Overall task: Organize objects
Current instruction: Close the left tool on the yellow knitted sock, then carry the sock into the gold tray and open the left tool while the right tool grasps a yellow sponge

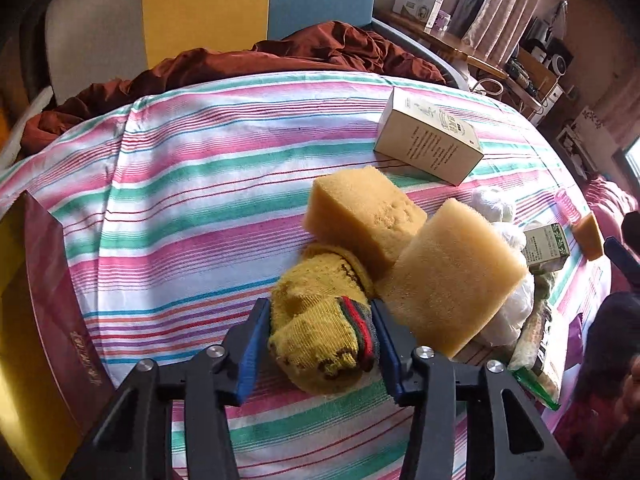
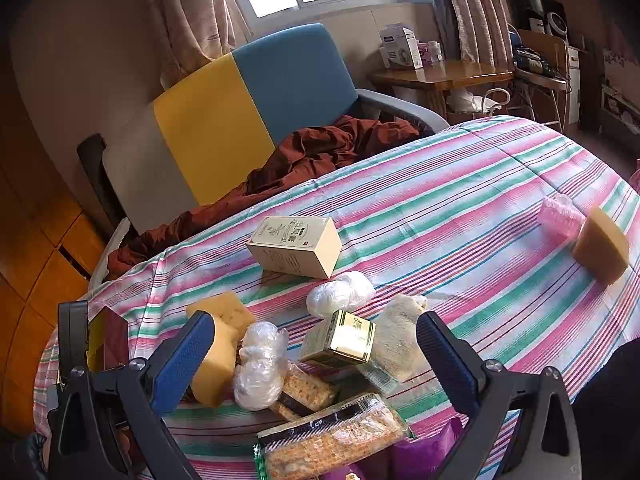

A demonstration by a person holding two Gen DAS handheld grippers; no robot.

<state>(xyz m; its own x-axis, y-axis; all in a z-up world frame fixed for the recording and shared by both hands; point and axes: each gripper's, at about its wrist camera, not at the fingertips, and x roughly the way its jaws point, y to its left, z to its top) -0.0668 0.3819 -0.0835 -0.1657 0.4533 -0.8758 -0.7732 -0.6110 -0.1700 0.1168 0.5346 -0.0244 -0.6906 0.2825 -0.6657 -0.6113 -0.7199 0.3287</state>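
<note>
My left gripper (image 1: 318,334) is shut on a rolled yellow sock (image 1: 320,320) with a red-green cuff, just above the striped cloth (image 1: 192,184). Two yellow sponges (image 1: 364,216) (image 1: 456,272) lie just beyond it. A cream box (image 1: 430,136) lies farther back. My right gripper (image 2: 316,346) is open and empty, above a pile: a small green box (image 2: 340,338), plastic-wrapped white balls (image 2: 260,364), cracker packs (image 2: 332,436), and a sponge (image 2: 216,356). The cream box (image 2: 296,246) lies beyond. Another sponge (image 2: 602,246) and a pink wrapped item (image 2: 558,210) lie far right.
A maroon box (image 1: 56,312) stands at the cloth's left edge. A yellow-blue chair (image 2: 256,108) with a rust-red blanket (image 2: 320,152) stands behind the table. A wooden side table (image 2: 440,74) with boxes is by the window.
</note>
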